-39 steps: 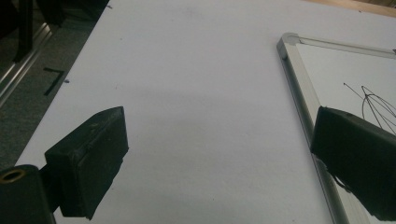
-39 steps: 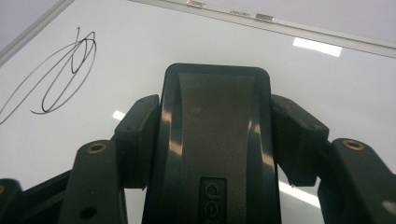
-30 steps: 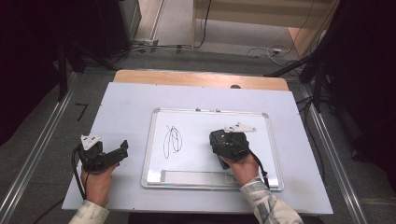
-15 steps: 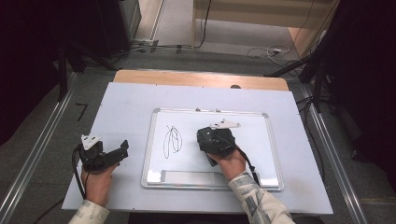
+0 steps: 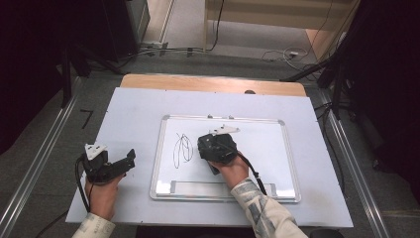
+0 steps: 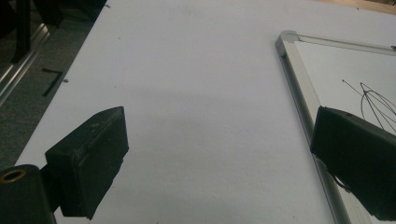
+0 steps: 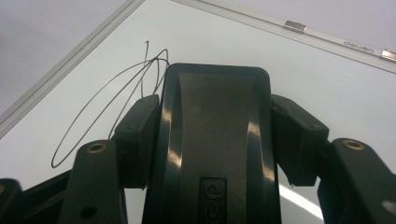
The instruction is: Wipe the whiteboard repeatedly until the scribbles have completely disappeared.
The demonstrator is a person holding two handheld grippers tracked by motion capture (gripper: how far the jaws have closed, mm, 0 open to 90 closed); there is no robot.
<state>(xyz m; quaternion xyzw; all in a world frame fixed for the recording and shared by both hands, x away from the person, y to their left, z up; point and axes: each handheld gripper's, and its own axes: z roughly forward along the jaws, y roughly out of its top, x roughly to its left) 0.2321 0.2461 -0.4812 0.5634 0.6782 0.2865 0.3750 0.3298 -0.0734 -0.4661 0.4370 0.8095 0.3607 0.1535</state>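
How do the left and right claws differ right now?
The left claw is open and empty, jaws wide apart; the right claw is shut on a black plastic whiteboard eraser. The left sits over the pale blue table mat; the right over the aluminium-framed whiteboard. Both are hand-held.

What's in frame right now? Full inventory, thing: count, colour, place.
whiteboard: 1, white with silver frame, centre of the table
scribble: 1, black looping lines, left part of the whiteboard
eraser: 1, black, clamped between the right gripper's jaws, over the whiteboard beside the scribble
table: 1, pale top with a wooden strip at the far edge
cables: several, dark and white, on the floor beyond the table
left gripper: 1, black, jaws wide apart, on the table left of the whiteboard
right gripper: 1, black, holding the eraser
hands: 2, one on each gripper
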